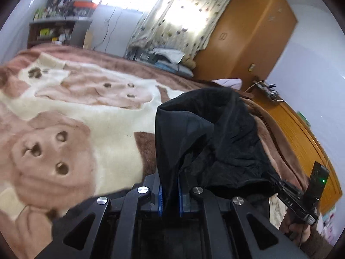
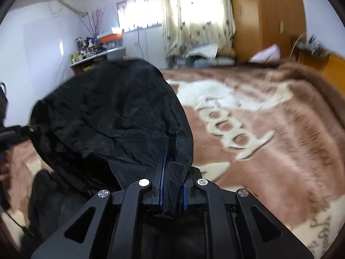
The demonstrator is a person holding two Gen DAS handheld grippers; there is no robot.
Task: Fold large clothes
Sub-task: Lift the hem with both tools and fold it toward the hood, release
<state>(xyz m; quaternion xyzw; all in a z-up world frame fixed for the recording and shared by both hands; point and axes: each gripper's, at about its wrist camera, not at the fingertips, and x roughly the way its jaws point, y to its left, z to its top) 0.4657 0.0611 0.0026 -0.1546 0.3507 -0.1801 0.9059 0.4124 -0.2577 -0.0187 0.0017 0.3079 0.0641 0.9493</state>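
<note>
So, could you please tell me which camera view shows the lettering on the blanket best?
The right wrist view: the cream lettering on the brown blanket lies open beside the black garment. The left wrist view shows only the blanket's dog faces, no lettering.

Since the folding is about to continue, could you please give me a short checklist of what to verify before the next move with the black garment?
1. Left hand-held gripper shut on the black garment: ok, cloth sits between its blue pads.
2. Right hand-held gripper shut on the garment: ok, cloth is pinched between its pads.
3. Garment lifted off the blanket: partly ok; the held part hangs raised, dark cloth still lies low at the left of the right wrist view.
4. Free space on the blanket to lay it down: ok, a wide stretch is bare ahead.
5. Which edges or corners are held: cannot tell, the cloth is bunched.
6. Garment free of twists: cannot tell.
</note>
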